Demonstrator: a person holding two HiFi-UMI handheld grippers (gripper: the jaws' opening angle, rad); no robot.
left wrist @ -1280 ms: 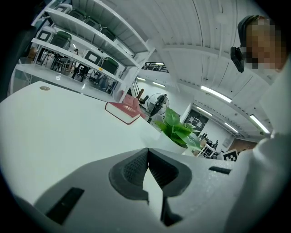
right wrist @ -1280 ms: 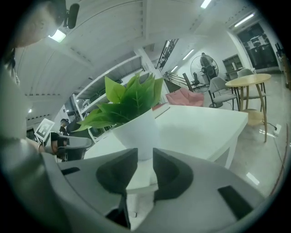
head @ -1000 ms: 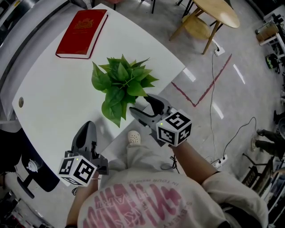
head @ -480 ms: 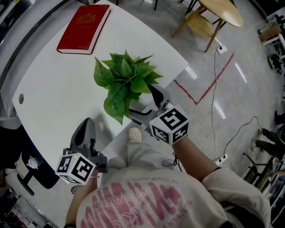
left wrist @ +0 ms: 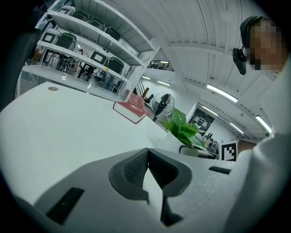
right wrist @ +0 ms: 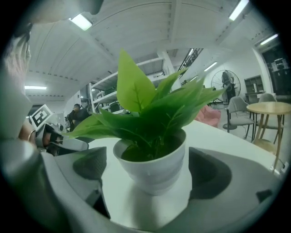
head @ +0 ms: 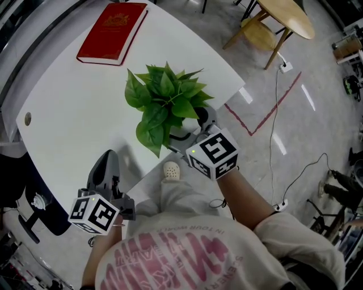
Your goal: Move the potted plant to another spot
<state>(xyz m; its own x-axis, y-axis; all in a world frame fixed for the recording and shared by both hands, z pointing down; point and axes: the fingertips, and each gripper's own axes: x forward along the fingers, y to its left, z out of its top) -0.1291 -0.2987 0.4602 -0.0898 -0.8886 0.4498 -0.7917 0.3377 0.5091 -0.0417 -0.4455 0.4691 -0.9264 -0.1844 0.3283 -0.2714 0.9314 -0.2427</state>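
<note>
The potted plant (head: 167,99), green leaves in a white pot (right wrist: 154,166), stands upright on the white table (head: 68,113) near its right front edge. My right gripper (head: 190,129) reaches in under the leaves. Its jaws are opening: the pot sits between the two pads (right wrist: 91,164) with a gap on each side, so neither presses on it. My left gripper (head: 108,164) rests shut and empty at the table's front edge, left of the plant. In the left gripper view the plant (left wrist: 184,129) shows far to the right of the shut jaws.
A red book (head: 113,33) lies at the far end of the table. Off the right edge, the floor holds a wooden table (head: 283,17) and cables. The person's knee and a white shoe (head: 171,170) are just below the table's front edge.
The right gripper's jaws have spread apart around the pot and the hand has rolled slightly. The left gripper has stayed put.
</note>
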